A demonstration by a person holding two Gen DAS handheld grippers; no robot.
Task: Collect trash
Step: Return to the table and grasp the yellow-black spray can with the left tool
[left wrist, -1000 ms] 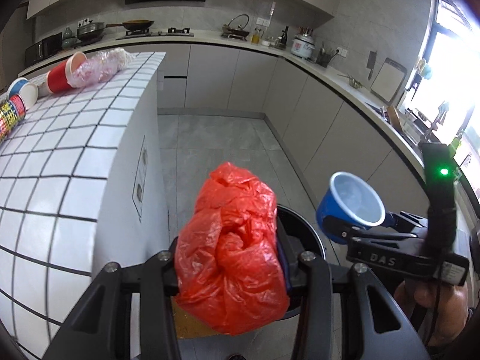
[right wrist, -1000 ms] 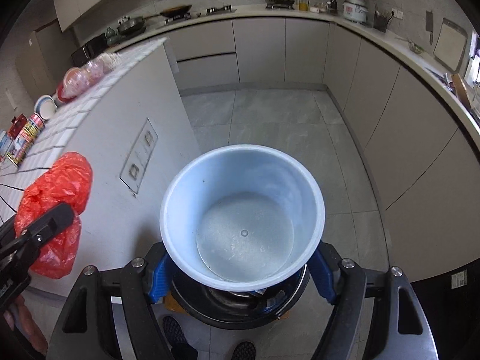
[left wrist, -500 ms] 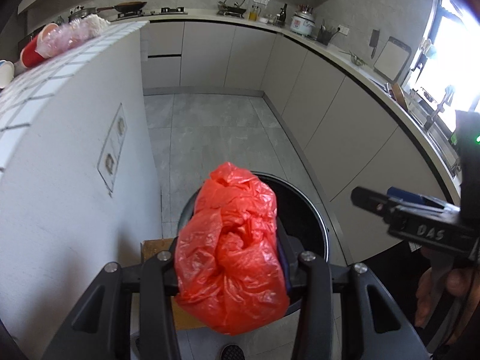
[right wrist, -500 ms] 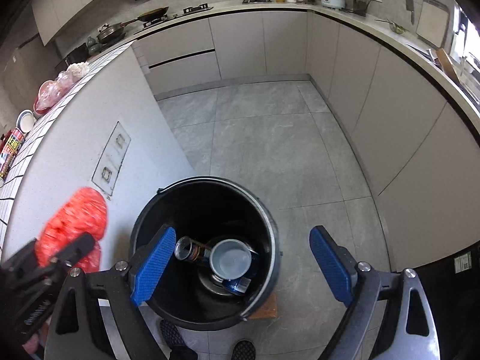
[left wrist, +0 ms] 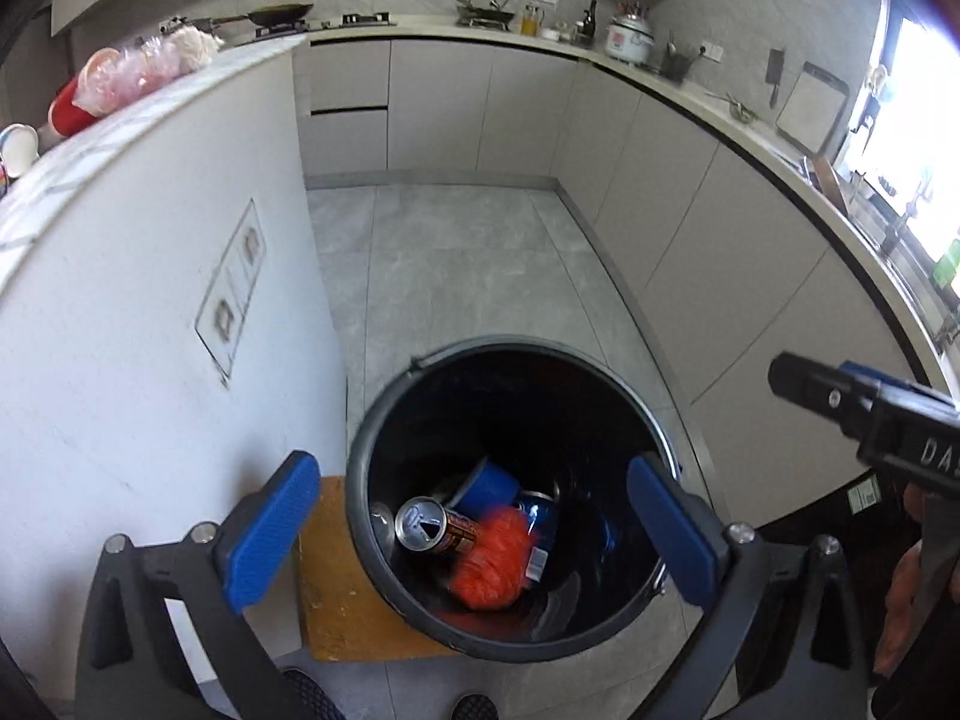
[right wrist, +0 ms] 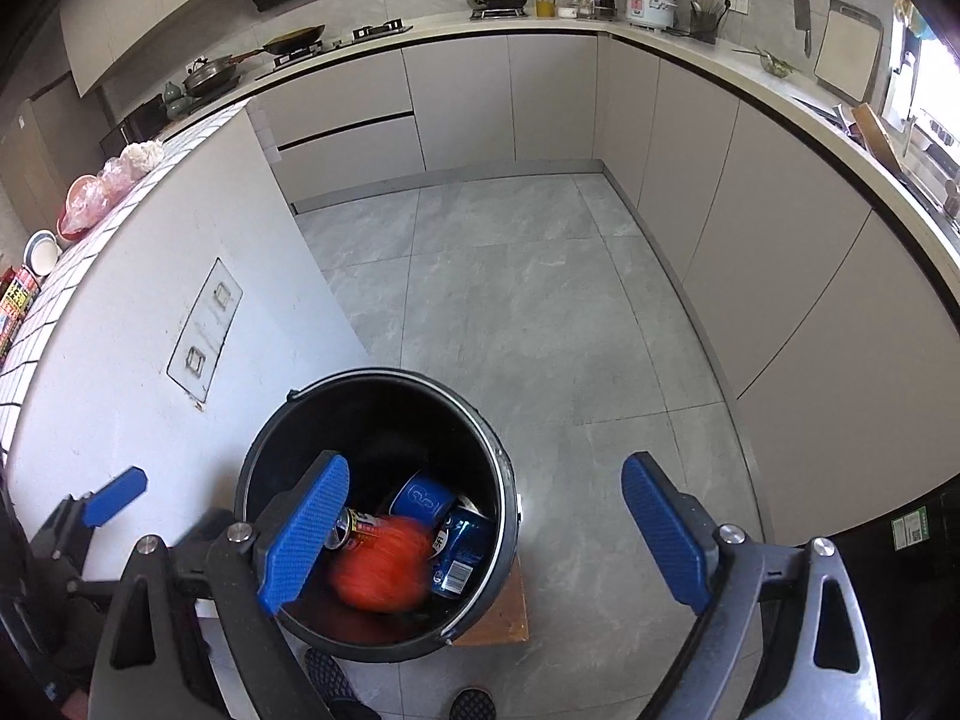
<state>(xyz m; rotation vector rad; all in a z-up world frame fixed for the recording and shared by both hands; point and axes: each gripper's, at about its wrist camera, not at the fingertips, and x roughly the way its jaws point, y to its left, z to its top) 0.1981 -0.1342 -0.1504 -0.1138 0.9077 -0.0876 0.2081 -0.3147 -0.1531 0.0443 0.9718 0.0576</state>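
Item: red plastic bag (left wrist: 489,564), crumpled and blurred; location: inside the black bin (left wrist: 384,438), toward 6 o'clock of its opening in the left wrist view; lies against an open drink can (left wrist: 429,531) at its 10 o'clock, with a blue cup (left wrist: 489,483) at 12 o'clock and a blue can (left wrist: 537,519) at 2 o'clock; whether the bag has settled cannot be told from the blur.

Container: bin stands on a wooden board (left wrist: 327,588) on the grey floor, just beside the white island wall (left wrist: 150,372) at 9 o'clock.

Left gripper (left wrist: 474,531): above the bin mouth, jaws spread wide, nothing between the blue pads (left wrist: 273,531).

Right gripper (right wrist: 486,534): jaws likewise released and empty; bin at 9 o'clock under its left pad.

Outstanding stock: red cup (left wrist: 69,111) stuffed with clear plastic wrap (left wrist: 129,72), a white bowl (left wrist: 18,147) and printed packets (right wrist: 15,300) on the tiled island top (right wrist: 114,219), at 10 o'clock; judged still to be collected.

Hazards, judged: the bag is light and springy; it may unfold and ride up over the cans; the cup's loose wrap may slip out if only the cup is pinched; a hurried turn toward the island could knock a gripper on the bin rim or the island edge; the two grippers work close together and could collide.
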